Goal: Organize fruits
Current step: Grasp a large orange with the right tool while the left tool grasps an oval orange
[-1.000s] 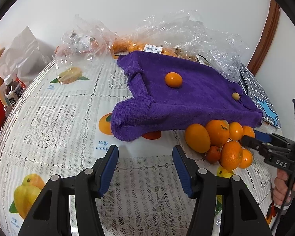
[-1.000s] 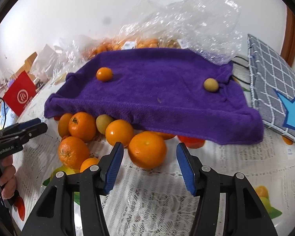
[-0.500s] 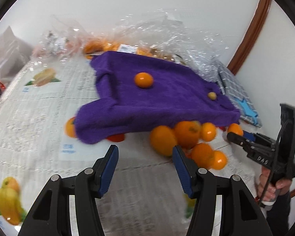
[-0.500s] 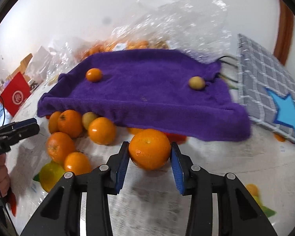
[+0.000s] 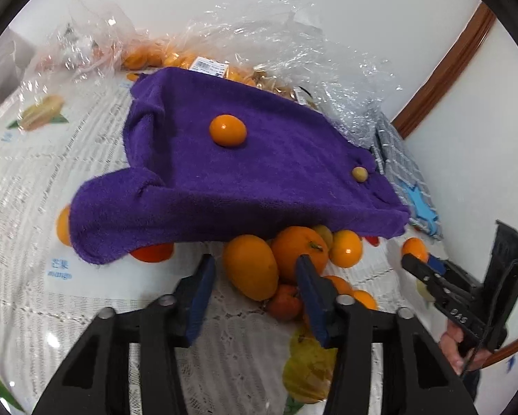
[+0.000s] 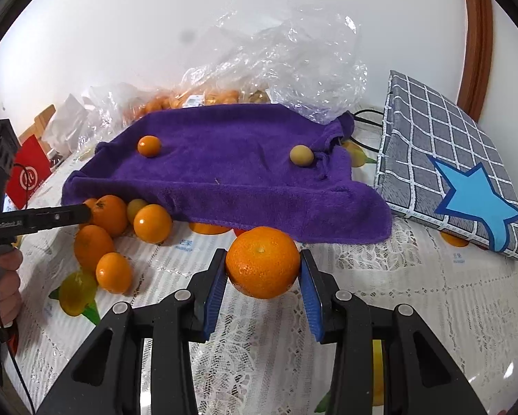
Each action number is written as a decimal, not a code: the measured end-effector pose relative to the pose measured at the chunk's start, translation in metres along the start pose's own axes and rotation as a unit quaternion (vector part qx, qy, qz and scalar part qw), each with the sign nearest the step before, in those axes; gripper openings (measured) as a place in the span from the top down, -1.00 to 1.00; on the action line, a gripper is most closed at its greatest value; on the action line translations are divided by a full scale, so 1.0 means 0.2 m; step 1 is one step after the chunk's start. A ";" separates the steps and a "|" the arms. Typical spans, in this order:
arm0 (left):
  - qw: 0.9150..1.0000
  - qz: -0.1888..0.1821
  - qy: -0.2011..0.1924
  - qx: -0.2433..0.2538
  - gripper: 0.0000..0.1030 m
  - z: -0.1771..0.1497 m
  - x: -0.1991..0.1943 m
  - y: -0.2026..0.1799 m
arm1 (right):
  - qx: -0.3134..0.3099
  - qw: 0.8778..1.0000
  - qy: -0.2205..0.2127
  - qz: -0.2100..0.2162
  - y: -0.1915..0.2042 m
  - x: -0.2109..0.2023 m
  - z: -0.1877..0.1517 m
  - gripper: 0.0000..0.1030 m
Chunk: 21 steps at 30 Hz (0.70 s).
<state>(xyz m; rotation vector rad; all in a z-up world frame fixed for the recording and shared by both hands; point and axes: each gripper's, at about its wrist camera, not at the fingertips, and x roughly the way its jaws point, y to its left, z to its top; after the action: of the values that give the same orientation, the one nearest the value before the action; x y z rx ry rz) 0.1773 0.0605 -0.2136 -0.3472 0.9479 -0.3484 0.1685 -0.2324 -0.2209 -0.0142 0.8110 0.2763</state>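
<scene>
Right jaws pinch a dimpled round orange point(image 6: 262, 262); left jaws are closing around a smooth oval fruit point(image 5: 250, 267).

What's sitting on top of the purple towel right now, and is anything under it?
On the purple towel: a small orange fruit and a pale yellowish fruit. Oranges poke out beneath its front edge; anything farther under is covered.

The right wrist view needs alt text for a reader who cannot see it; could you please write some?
The right tool grips a large orange between its blue pads above a lace tablecloth. Behind it a purple towel carries two small fruits, more oranges cluster at left beside the left tool, and a checked cushion lies right.
</scene>
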 end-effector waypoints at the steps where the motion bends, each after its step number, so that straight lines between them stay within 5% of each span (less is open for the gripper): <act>1: 1.000 0.000 -0.001 -0.004 0.27 0.00 0.00 0.01 | 0.001 1.000 -0.001 0.002 0.00 0.00 0.00 0.21; 2: 1.000 0.005 -0.002 -0.004 0.39 0.00 0.00 0.02 | 0.004 1.000 -0.002 0.003 -0.01 0.00 0.00 0.21; 10: 0.999 0.027 -0.030 -0.018 0.39 -0.01 -0.09 0.08 | 0.025 1.000 -0.003 0.009 -0.05 -0.01 -0.01 0.21; 21: 0.999 0.043 -0.012 -0.011 0.32 -0.01 -0.03 0.08 | 0.033 0.999 0.020 0.007 -0.06 0.03 -0.02 0.21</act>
<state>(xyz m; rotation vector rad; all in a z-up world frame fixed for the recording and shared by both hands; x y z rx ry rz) 0.1739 0.0776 -0.2176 -0.3300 0.9405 -0.2555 0.1728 -0.2428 -0.2282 0.0485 0.8597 0.2627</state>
